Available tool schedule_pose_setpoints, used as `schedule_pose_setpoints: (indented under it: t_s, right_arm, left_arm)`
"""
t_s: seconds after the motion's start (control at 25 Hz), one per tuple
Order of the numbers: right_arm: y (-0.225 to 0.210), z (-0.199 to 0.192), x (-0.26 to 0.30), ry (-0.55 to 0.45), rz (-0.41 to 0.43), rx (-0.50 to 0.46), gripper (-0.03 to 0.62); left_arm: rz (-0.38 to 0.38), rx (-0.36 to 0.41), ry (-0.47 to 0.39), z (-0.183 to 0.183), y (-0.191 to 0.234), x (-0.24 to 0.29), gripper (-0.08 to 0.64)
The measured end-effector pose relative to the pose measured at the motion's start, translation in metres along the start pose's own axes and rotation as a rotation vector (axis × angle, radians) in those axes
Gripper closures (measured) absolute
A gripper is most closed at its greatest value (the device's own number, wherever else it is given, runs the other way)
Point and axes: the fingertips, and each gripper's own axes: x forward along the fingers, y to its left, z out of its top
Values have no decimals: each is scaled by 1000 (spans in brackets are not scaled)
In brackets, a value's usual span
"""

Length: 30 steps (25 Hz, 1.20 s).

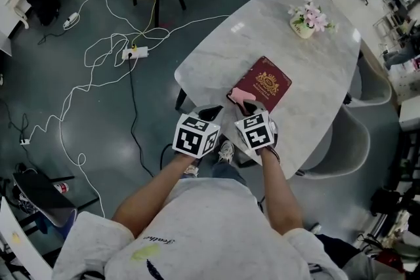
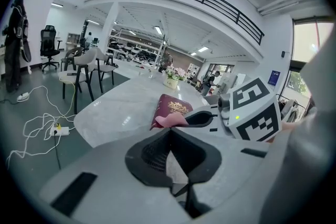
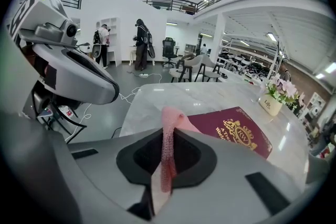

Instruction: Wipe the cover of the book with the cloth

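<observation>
Lying on the white marble table (image 1: 295, 42), the maroon gold-stamped book (image 1: 266, 83) points lengthwise away, up-right. The right gripper (image 1: 246, 107) pinches a pink cloth (image 1: 240, 96) over its near corner; the left gripper (image 1: 209, 113) has its jaws together, empty.

You wear a mottled light-grey T-shirt (image 1: 197, 233) with short sleeves, a line of small dark script and a yellow-green smear on it. Your left gripper (image 2: 169, 132) and right gripper (image 3: 167, 136) are smooth light-grey shells with black ribbed jaw pads in a dark scalloped recess. Each carries a white cube (image 1: 195, 134) printed with black square markers; the right one's shows a small green light (image 2: 237, 118).
</observation>
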Motion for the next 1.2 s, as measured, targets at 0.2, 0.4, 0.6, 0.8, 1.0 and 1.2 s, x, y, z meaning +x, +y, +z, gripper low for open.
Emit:
schedule_pose_setpoints:
  t_s: [0.2,0.4,0.6,0.8,1.0,1.2]
  right_arm:
    - [13,-2,-4,2,-10,6,572]
    - [24,-4,-8,3,-22,11,572]
    - [35,-3,-14,1,-38,15,572]
    - [40,-1,-25,-2,-68,10,572]
    - [41,5,-43,-9,-109,-3,572]
    - [32,21,-63,-36,-151,-6,572]
  left_arm:
    - [-12,7,-3,-5,0,-10,553]
    - [-28,11,-6,-10,0,-17,552]
    - [-52,23,-12,-11,-3,-24,554]
    - [-79,38,-21,-12,-7,-30,553]
    - [-108,44,-31,-12,-11,-38,553]
    - [-130,44,-44,-9,-12,-45,554]
